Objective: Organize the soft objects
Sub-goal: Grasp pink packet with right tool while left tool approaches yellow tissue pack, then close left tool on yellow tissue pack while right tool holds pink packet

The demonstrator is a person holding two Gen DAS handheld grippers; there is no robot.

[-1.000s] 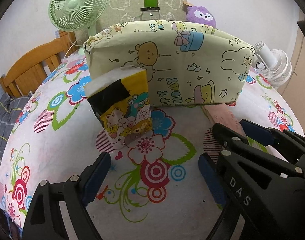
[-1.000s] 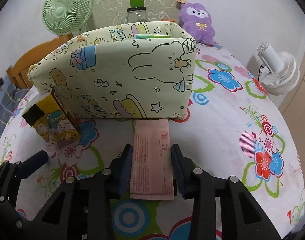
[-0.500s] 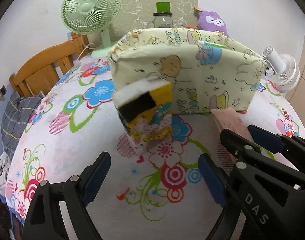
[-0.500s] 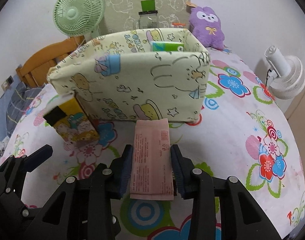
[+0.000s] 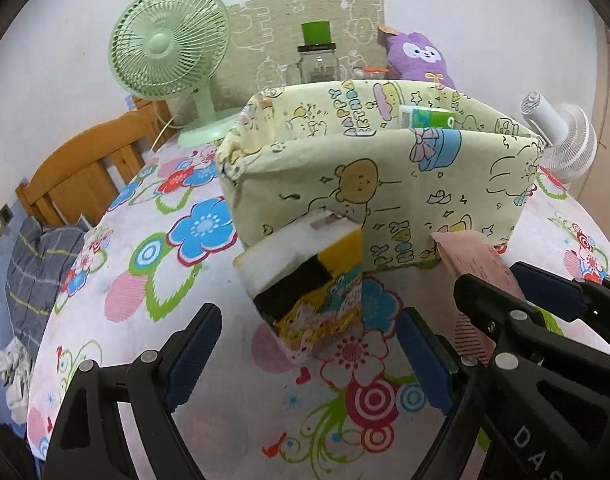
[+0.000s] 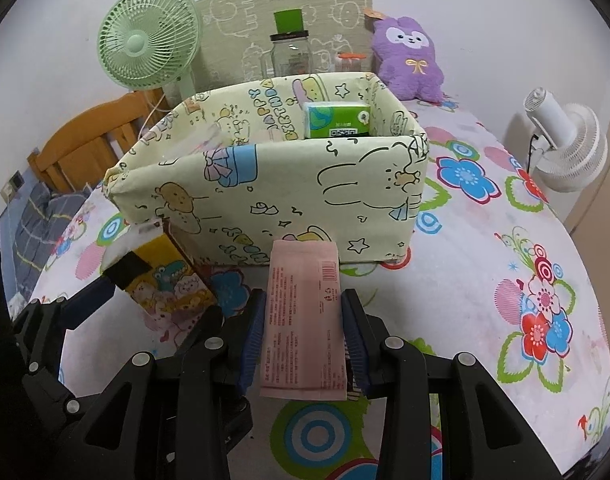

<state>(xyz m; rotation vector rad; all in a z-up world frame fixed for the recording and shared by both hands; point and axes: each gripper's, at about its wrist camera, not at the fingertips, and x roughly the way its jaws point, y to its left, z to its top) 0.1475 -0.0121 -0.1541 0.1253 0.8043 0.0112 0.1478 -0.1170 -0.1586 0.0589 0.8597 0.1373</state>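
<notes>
My right gripper [image 6: 303,320] is shut on a pink tissue pack [image 6: 303,316], held flat just in front of the cream cartoon-print fabric box [image 6: 273,200]. A green tissue pack [image 6: 337,120] stands inside the box at the back right. A yellow cartoon tissue pack [image 5: 305,280] stands upright on the floral tablecloth against the box's front left corner. My left gripper [image 5: 309,348] hangs open just before this yellow pack, its blue pads on either side and apart from it. The pink pack [image 5: 477,268] and the right gripper show at the right of the left wrist view.
Behind the box stand a green desk fan [image 6: 149,40], a glass jar with a green lid [image 6: 289,48] and a purple plush [image 6: 409,60]. A white fan [image 6: 565,140] sits at the table's right edge. A wooden chair back [image 5: 85,184] is at the left.
Both views have risen, so the box's inside and the green pack now show. The yellow pack sits lower and nearer between the left pads. The pink pack stays gripped.
</notes>
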